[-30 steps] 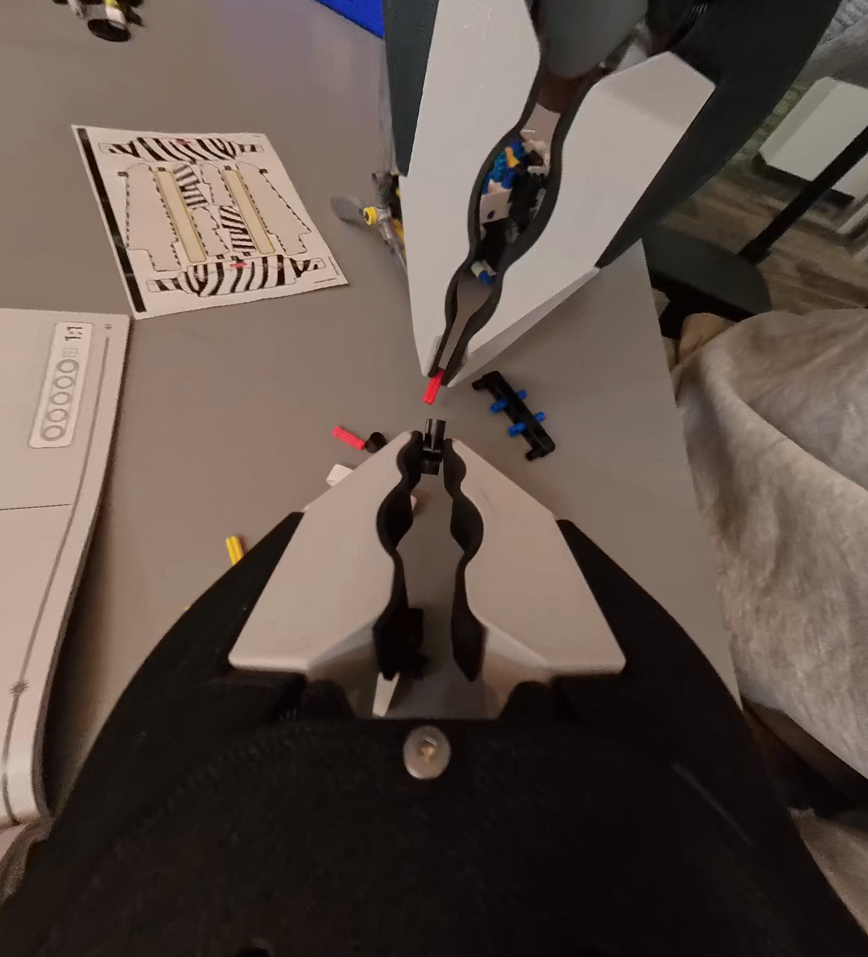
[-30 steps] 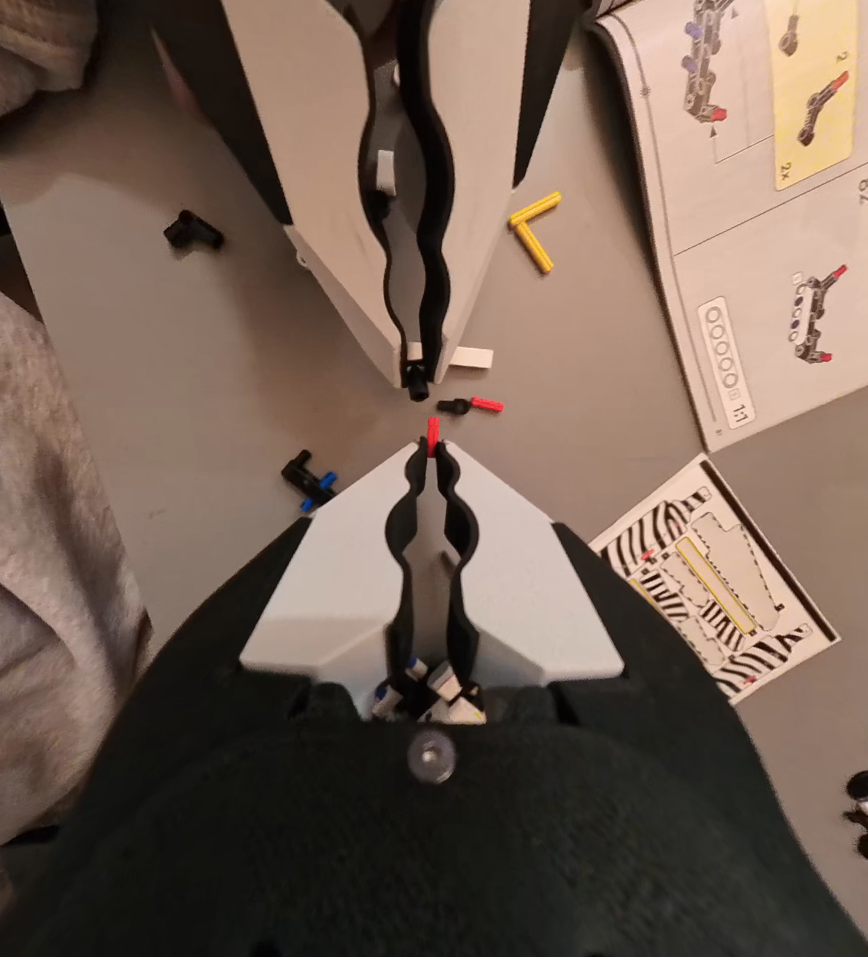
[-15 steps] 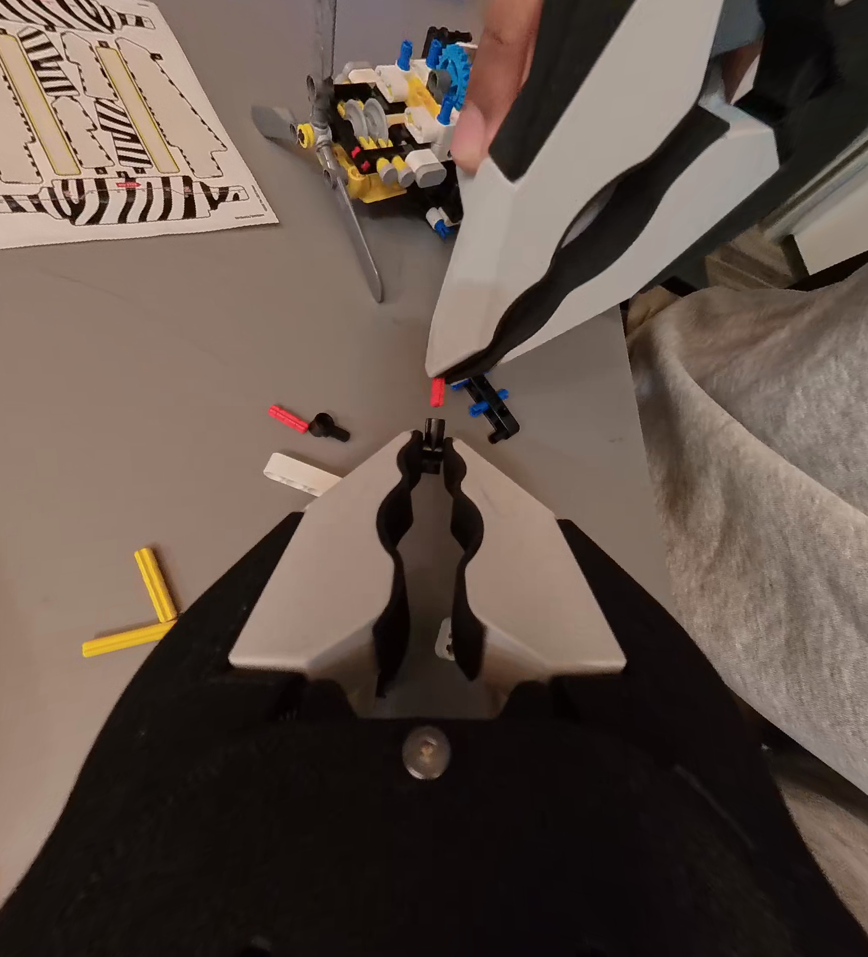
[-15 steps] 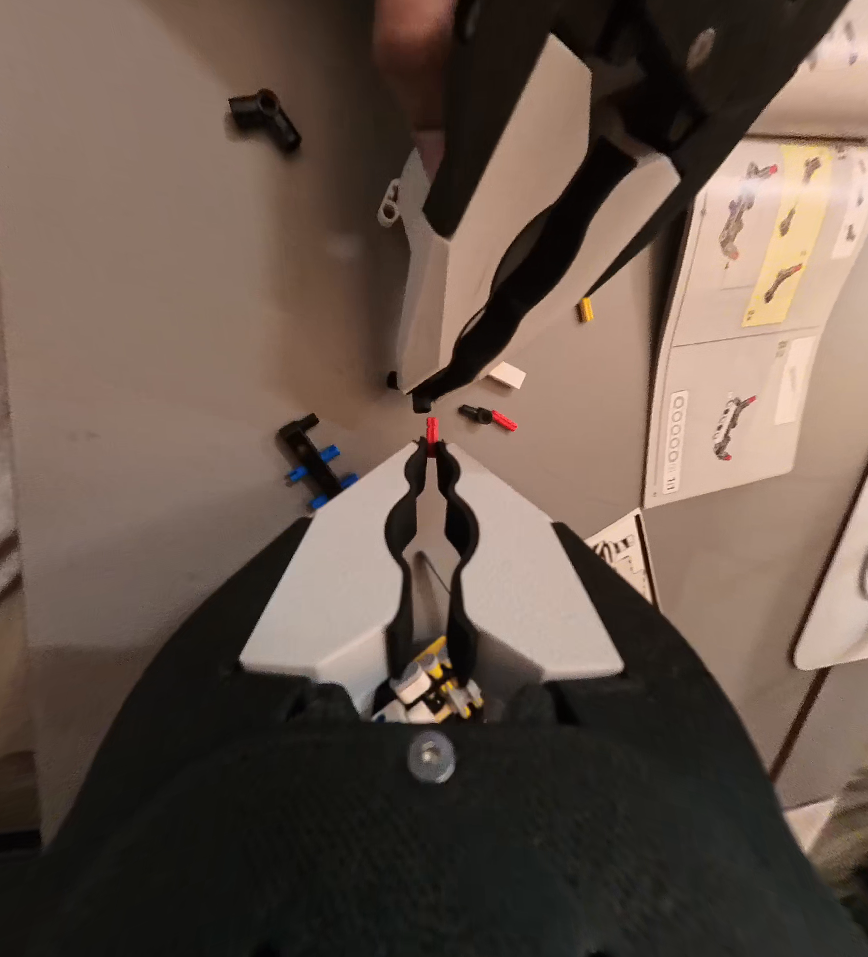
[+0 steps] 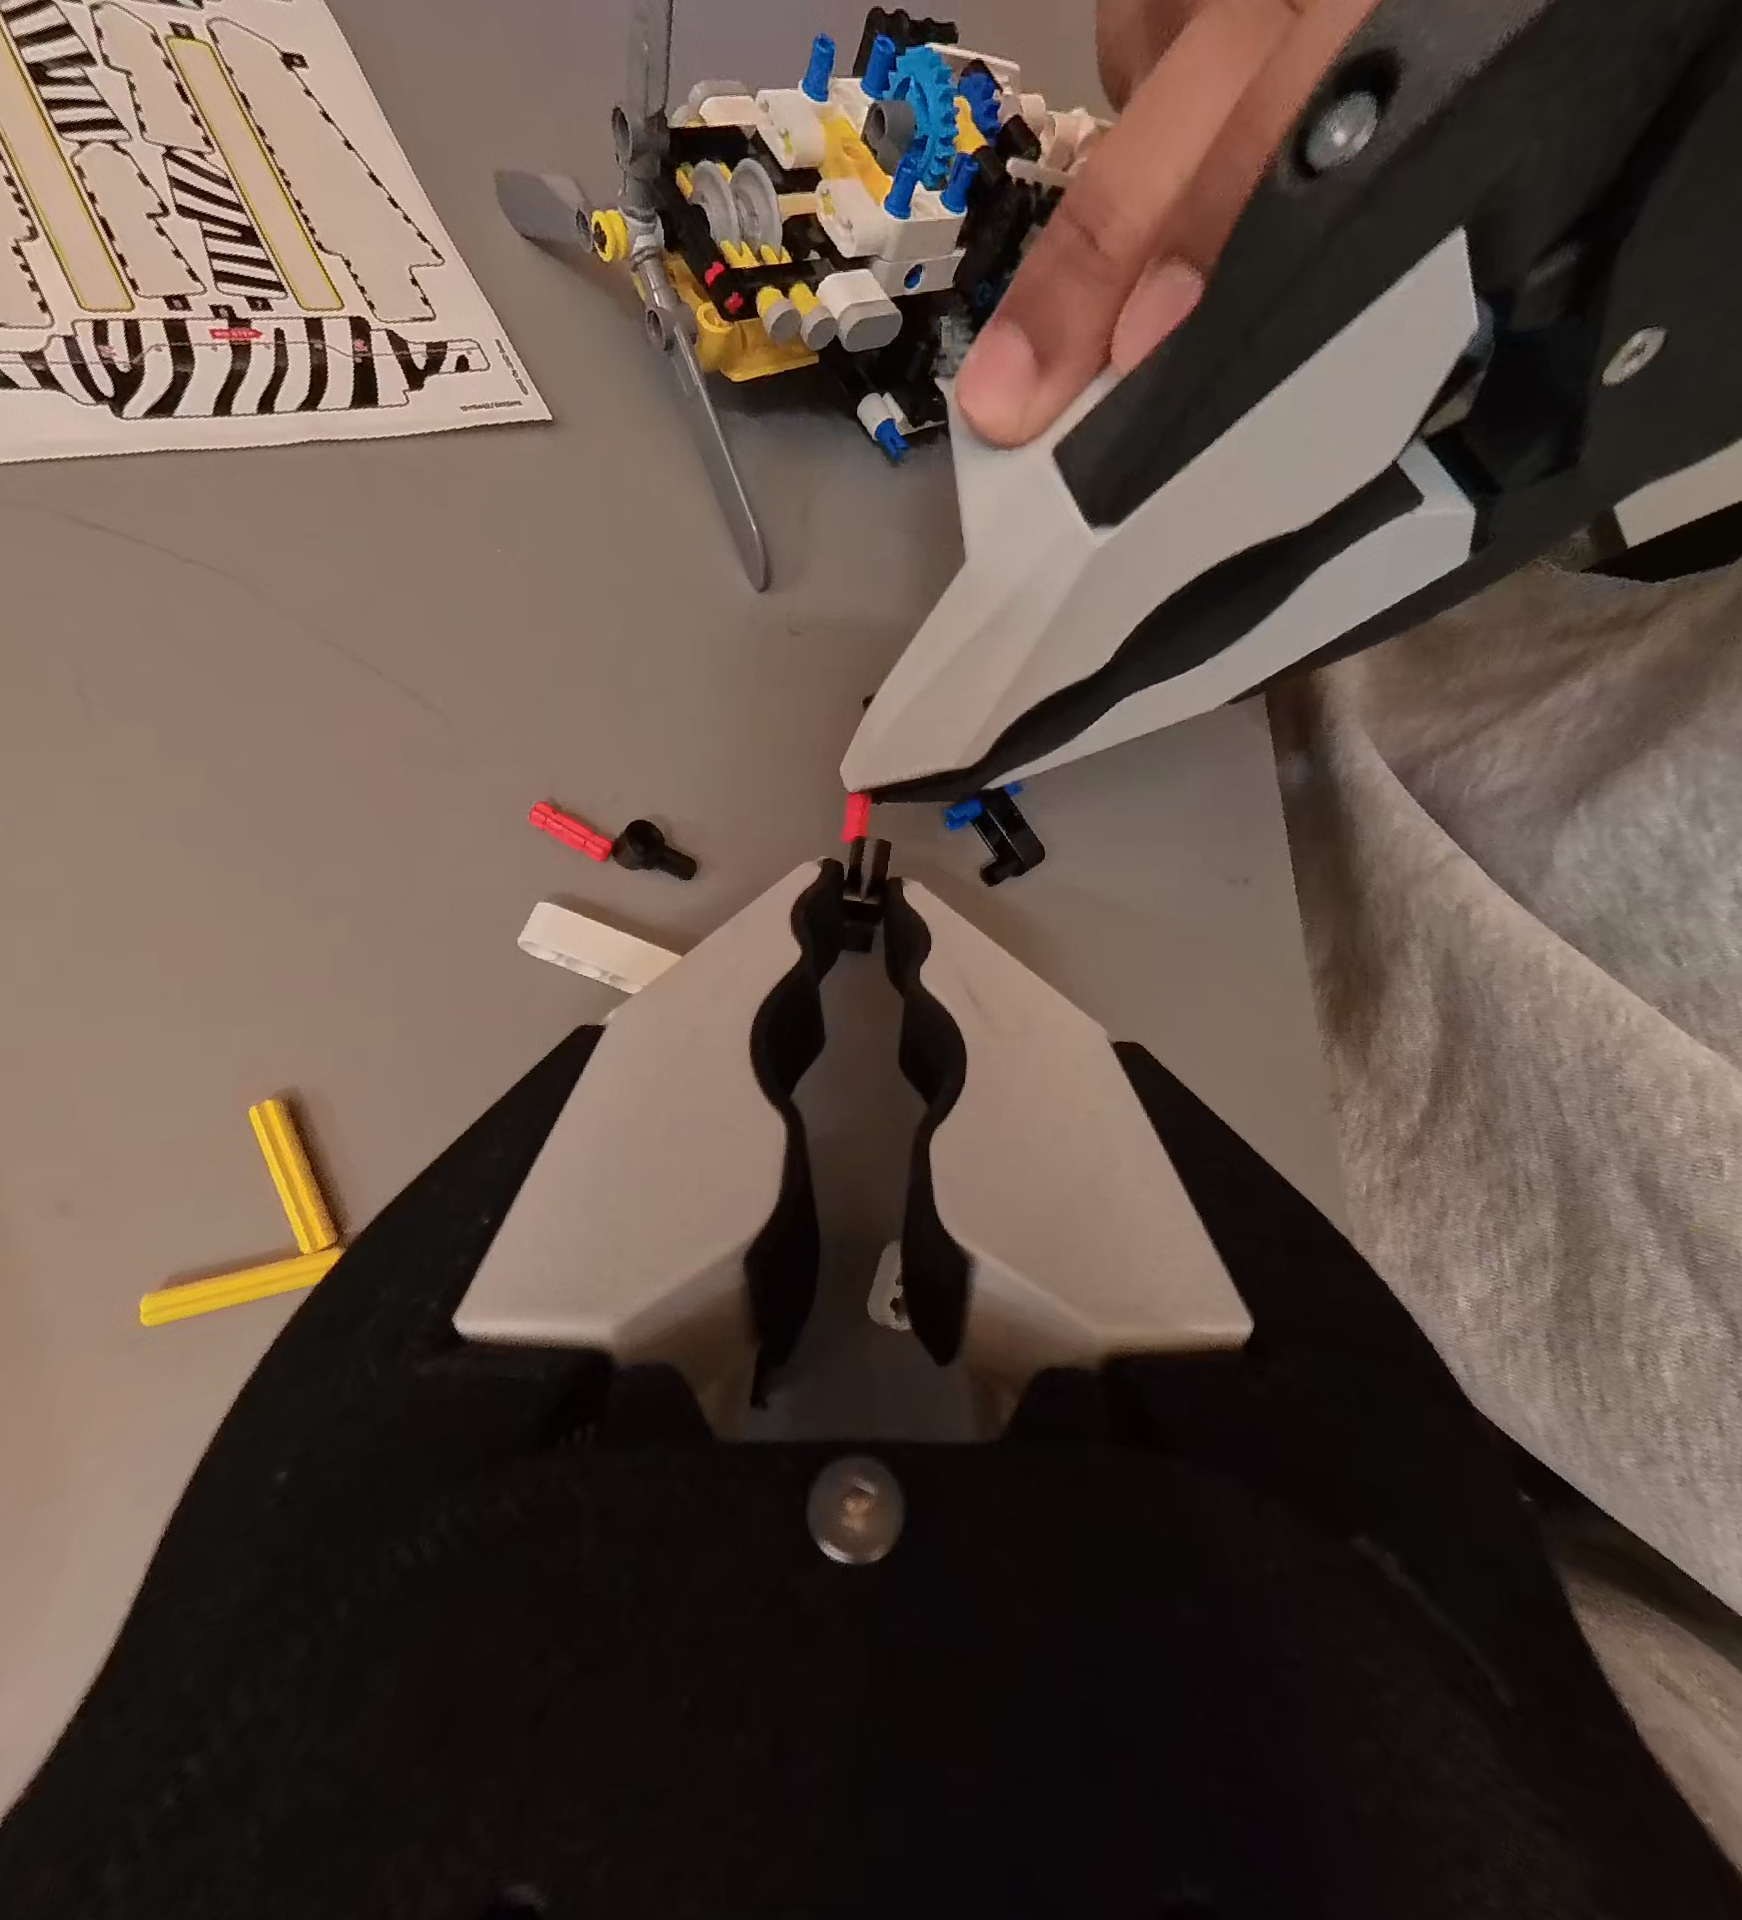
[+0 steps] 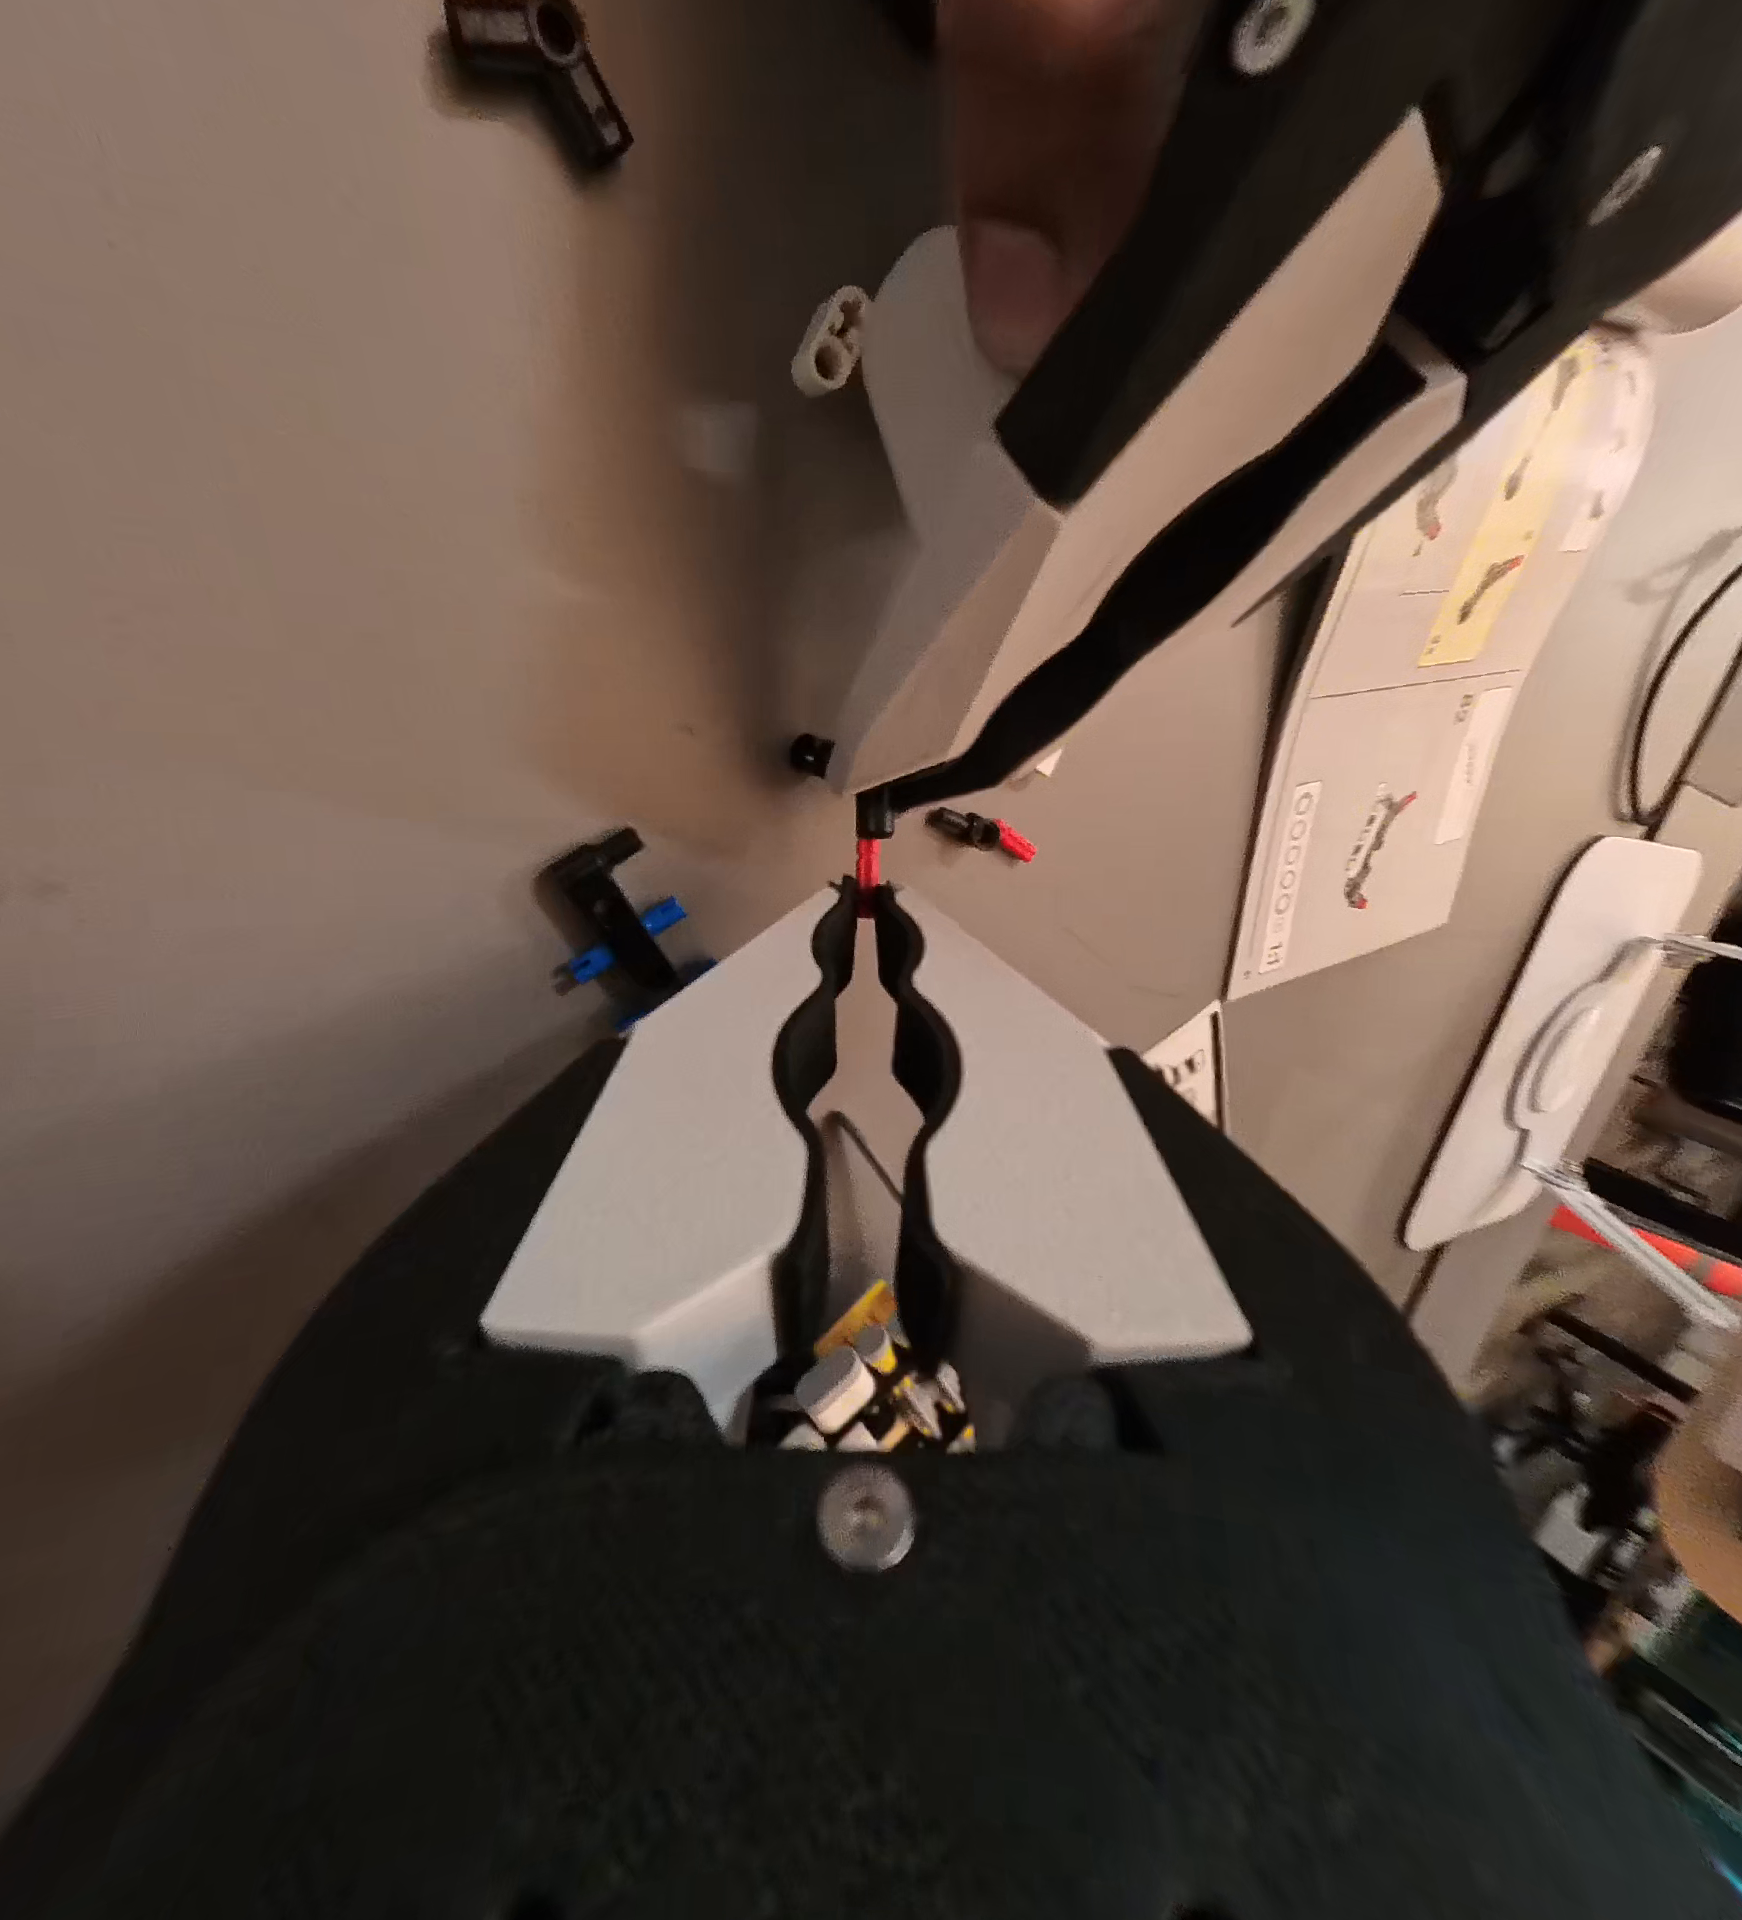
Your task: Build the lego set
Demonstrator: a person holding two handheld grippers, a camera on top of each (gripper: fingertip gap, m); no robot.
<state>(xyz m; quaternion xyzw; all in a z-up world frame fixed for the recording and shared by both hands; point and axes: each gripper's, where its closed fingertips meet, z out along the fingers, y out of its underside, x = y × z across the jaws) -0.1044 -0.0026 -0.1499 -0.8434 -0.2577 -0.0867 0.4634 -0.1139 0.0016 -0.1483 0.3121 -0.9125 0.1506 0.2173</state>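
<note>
Two hand-held grippers meet tip to tip above a grey table [image 5: 223, 675], the largest bare surface in both views. On its far left lies a zebra-striped sticker sheet [image 5: 171, 208], and an open instruction booklet [image 6: 1366, 810] lies far right in the right wrist view. A partly built lego model [image 5: 825, 239] in yellow, white, black and blue stands at the far side of the table, with a grey propeller blade [image 5: 711, 436] reaching toward the near side. The left gripper [image 5: 862, 894] has its jaws pressed onto a small black connector [image 5: 865, 883], which juts past the tips. The right gripper [image 6: 865, 904] pinches a red pin [image 6: 867, 864], and in the right wrist view that pin's far end touches the black connector; whether it is seated inside I cannot tell. Loose on the table are a black beam with blue pins [image 6: 618, 925] to the left in the right wrist view, two yellow axles [image 5: 264, 1226] touching in an L at the near left, a white beam [image 5: 586, 940] just beside the left gripper, and a second red pin joined to a black connector [image 5: 612, 836].
</note>
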